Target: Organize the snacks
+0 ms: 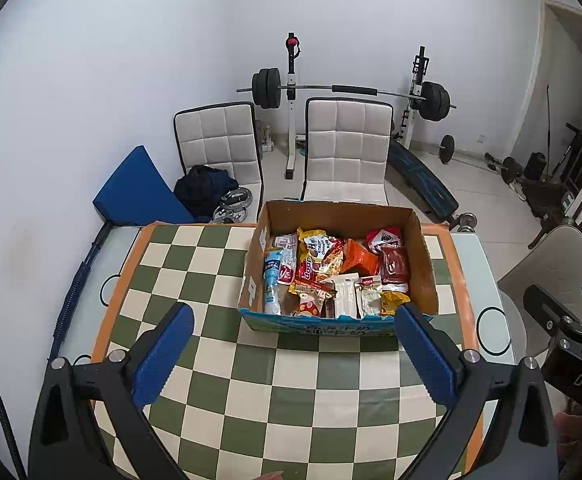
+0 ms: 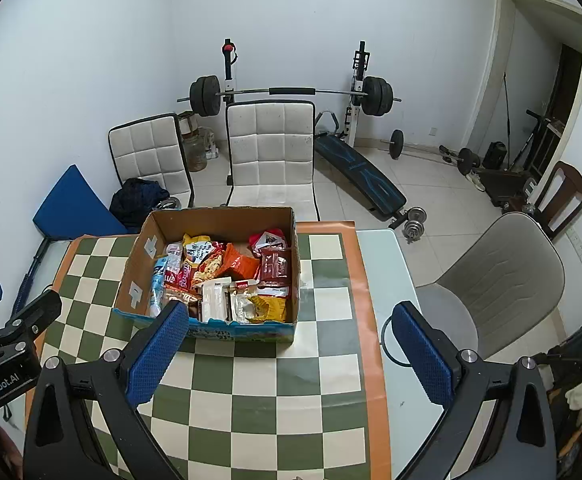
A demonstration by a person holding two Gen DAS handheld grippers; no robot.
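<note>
Soft, even room light fills both views, cool and slightly dim, with no hard glare. Shadows are faint: a soft one lies on the surface (image 1: pixel 331 392) under the cardboard box (image 1: pixel 425 264). Focus is sharp throughout. The fisheye bends walls and door frame strongly, and dark vignetting cuts every corner.

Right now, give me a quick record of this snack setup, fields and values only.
surface: checkered tablecloth in green and cream with an orange border
container: open cardboard box standing on the cloth, flaps cut away
contents: mixed snack packets piled loosely; a light blue bottle lies along the box's left wall, an orange packet sits near the middle, a dark red packet at the right
snacks outside box: none visible
left gripper: open, empty, short of the box
right gripper: open, empty, short of the box
behind table: two white padded chairs, barbell rack
</note>
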